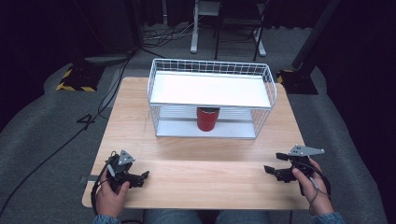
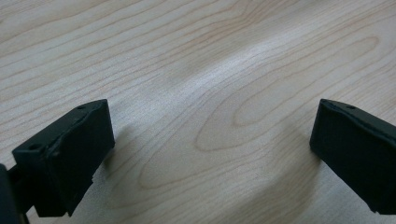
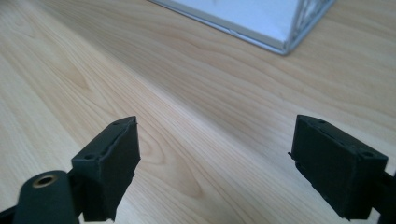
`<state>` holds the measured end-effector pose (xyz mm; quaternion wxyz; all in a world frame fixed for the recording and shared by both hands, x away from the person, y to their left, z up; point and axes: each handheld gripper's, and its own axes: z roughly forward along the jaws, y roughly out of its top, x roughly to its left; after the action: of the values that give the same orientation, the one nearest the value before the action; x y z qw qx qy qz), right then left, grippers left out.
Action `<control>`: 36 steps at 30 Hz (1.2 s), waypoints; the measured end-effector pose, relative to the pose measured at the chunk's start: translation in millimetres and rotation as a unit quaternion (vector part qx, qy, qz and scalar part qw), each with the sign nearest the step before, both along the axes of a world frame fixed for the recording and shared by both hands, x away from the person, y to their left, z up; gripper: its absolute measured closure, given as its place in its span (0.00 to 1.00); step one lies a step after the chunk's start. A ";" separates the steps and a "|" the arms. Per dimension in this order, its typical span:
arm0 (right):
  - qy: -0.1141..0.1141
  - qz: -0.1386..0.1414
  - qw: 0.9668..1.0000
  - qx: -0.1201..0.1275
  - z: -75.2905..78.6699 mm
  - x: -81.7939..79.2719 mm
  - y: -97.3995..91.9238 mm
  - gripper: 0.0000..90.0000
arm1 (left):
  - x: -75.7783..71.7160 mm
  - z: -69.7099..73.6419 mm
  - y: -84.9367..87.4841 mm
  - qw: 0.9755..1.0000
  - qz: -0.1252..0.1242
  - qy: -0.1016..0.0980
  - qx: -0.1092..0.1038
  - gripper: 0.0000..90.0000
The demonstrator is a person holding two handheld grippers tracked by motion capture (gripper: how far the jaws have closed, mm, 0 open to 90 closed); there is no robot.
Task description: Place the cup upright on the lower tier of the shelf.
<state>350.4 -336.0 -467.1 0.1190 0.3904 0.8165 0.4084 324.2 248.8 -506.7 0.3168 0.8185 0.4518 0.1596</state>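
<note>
A white wire rack (image 1: 211, 95) with two shelves stands at the back middle of the wooden table (image 1: 196, 154). A red can (image 1: 207, 119) sits upright on its lower shelf. My left gripper (image 1: 145, 174) rests low over the front left of the table, held in a hand, jaws wide apart with bare wood between them (image 2: 212, 135). My right gripper (image 1: 273, 163) hovers at the front right, also open and empty (image 3: 215, 158). A corner of the rack's lower shelf (image 3: 261, 21) shows at the top of the right gripper view.
Cables (image 1: 93, 121) trail over the grey carpet left of the table. A black stand with yellow-black tape (image 1: 77, 77) is at the back left, another base (image 1: 299, 79) at the back right. Bare wood lies between the grippers and the rack.
</note>
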 end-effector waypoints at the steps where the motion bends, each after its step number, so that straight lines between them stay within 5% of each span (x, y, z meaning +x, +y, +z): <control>1: 0.002 -0.003 1.000 0.000 -2.4 -0.2 -1.8 0.18 | 0.0 -0.1 0.0 1.000 0.000 0.000 0.000 0.00; 13: 0.012 -0.037 0.999 -0.014 -28.8 -3.7 -15.9 0.18 | 0.0 -0.1 0.0 1.000 0.000 0.000 0.000 0.00; 24: -0.008 -0.045 0.998 -0.036 -36.4 -6.4 -11.8 0.18 | 0.0 -0.1 0.0 1.000 0.000 0.000 0.000 0.00; 28: -0.024 -0.053 0.996 -0.067 -37.9 -7.9 -8.6 0.15 | 0.0 -0.1 0.0 1.000 0.000 0.000 0.000 0.00; 36: -0.018 -0.070 0.995 -0.071 -38.7 -9.5 -4.1 0.09 | -0.4 -0.6 -1.7 1.000 0.009 -0.002 -0.003 0.00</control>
<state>340.9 -340.1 -505.8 0.1898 0.4297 0.8117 0.3472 323.8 247.1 -507.3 0.3188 0.8133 0.4586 0.1630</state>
